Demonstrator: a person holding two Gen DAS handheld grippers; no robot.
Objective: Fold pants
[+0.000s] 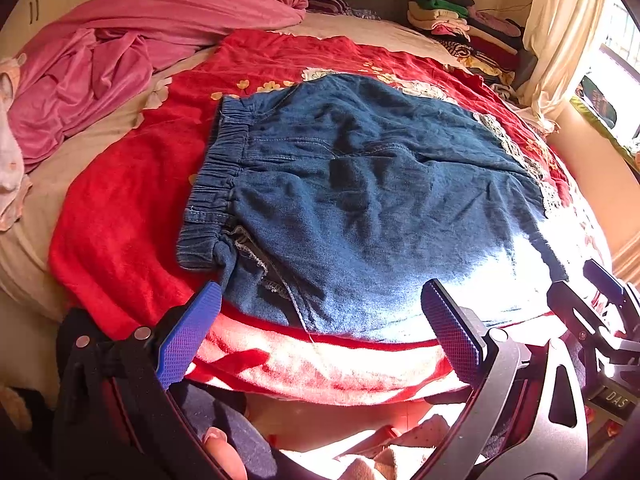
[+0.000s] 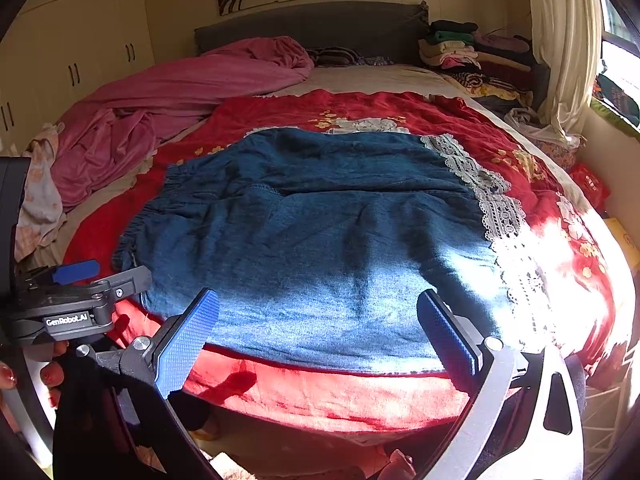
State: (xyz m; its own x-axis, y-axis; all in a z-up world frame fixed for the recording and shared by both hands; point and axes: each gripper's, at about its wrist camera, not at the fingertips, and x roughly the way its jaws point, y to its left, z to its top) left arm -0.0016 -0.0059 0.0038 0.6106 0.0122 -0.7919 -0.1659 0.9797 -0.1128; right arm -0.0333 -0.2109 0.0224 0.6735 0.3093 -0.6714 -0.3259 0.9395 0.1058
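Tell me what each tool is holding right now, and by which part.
Nothing. The left tool and right tool are both open above the near edge of the denim pants, gripping no fabric.

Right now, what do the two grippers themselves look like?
Both the left gripper and right gripper have blue textured finger pads on dark metal arms with silver rivets. The left gripper's body reads GenRobot.AI in white in the right wrist view. Red-painted fingernails show beside it.
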